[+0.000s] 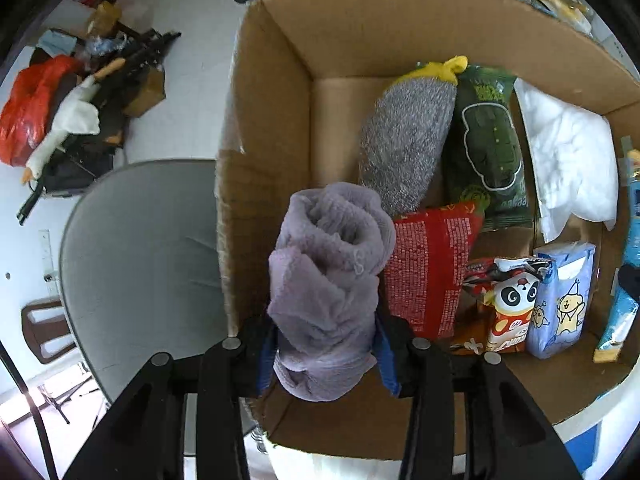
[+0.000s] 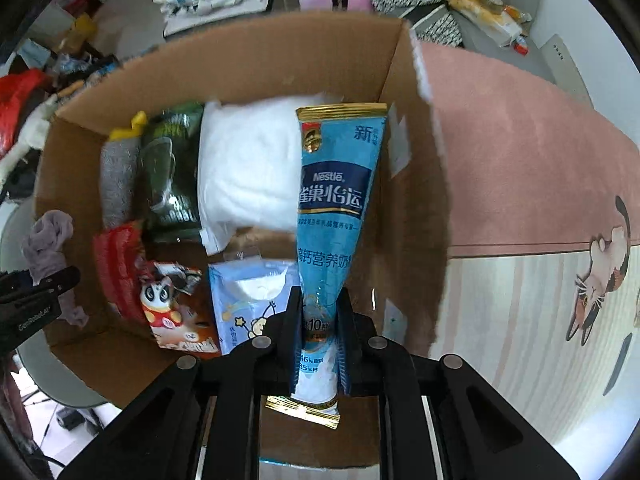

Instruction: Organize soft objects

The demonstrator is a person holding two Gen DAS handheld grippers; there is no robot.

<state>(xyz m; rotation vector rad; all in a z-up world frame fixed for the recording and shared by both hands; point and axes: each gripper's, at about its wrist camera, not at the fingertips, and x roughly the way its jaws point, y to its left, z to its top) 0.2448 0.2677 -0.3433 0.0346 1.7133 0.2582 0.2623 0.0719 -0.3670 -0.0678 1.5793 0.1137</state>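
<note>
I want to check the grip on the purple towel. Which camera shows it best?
The left wrist view: the purple towel fills its centre, clamped between the left gripper jaws. The right wrist view shows only a small edge glimpse.

Box is filling up. Bare floor of the cardboard box (image 1: 352, 40) is really just the far-left corner by the left wall, plus a strip along the near wall. In the way: grey scrubber (image 1: 404, 144), green packet (image 1: 486, 148) and white bag (image 1: 568, 156) along the far end, red packet (image 1: 430, 272), panda snack (image 1: 510, 312) and blue tissue pack (image 1: 562, 300) nearer.
</note>
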